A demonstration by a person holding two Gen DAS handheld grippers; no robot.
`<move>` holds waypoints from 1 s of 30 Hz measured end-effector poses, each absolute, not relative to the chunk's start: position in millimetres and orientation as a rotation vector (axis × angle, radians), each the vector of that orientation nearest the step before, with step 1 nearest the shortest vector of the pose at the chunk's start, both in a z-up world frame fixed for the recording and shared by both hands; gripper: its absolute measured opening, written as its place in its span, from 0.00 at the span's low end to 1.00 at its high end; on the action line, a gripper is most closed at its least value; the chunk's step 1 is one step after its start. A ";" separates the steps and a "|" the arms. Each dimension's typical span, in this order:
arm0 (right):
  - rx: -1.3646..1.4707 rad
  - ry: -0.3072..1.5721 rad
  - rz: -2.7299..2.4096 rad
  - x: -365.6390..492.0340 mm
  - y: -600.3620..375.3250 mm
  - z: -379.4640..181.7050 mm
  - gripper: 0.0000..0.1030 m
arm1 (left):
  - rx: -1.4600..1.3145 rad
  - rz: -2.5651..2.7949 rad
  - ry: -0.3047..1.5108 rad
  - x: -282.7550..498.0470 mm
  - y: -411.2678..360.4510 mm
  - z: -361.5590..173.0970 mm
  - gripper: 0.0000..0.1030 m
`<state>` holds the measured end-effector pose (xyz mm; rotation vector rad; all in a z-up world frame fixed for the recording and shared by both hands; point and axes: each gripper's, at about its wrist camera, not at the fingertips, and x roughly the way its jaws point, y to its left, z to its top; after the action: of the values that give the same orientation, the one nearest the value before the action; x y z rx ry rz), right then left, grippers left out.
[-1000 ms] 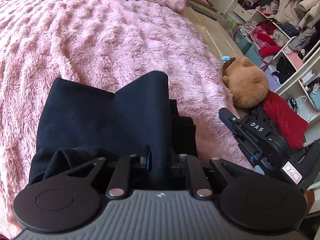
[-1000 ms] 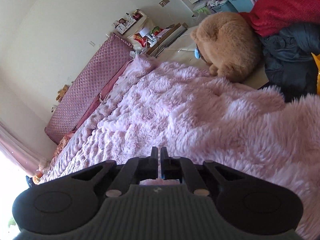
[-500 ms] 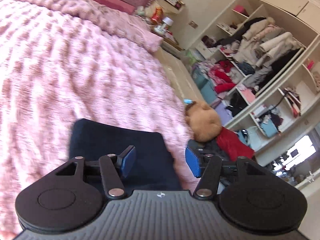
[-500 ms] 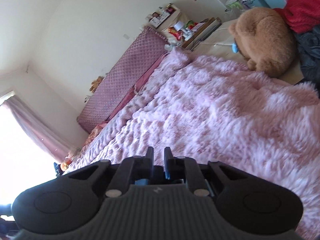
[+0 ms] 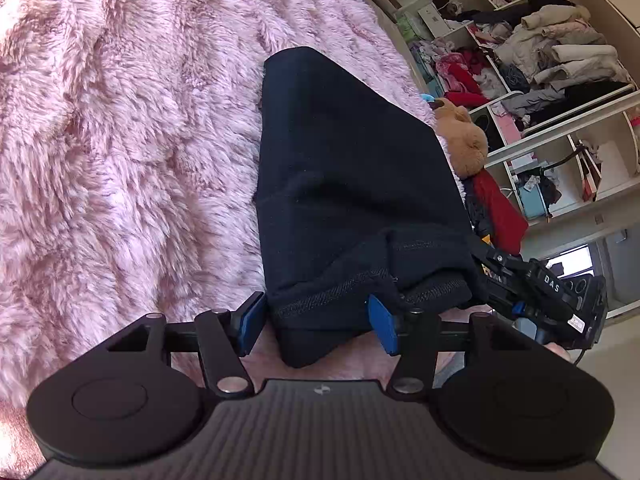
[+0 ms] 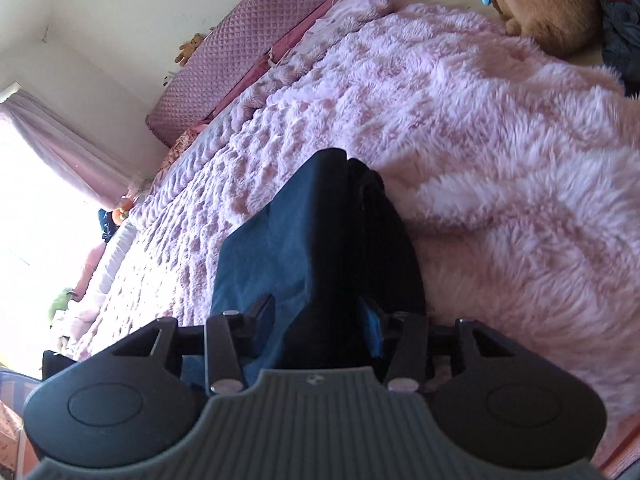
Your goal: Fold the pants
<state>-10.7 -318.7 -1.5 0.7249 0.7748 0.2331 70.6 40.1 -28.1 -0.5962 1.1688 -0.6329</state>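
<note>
The folded pants point(image 5: 352, 184) lie on the pink bed cover point(image 5: 120, 140). The left tool point(image 5: 316, 324) straddles their near edge unclenched, and the right tool point(image 6: 320, 324) is opening around their end, likely to square the stack.

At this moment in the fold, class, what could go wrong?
1. The folded dark navy pants lie near the edge of the fluffy pink blanket; a nudge might push them off.
2. The opening right gripper straddles a raised fold; pulling back could snag and undo it.
3. The left gripper may catch the waistband.
</note>
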 end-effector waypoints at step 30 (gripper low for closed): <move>0.341 0.591 0.356 -25.1 -270.3 66.7 0.10 | -0.318 -0.690 0.886 37.4 -12.0 59.9 0.15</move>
<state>-25.1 -270.3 66.7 0.3412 0.5912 0.3560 37.4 -12.0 59.9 -0.3182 0.8856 -0.6902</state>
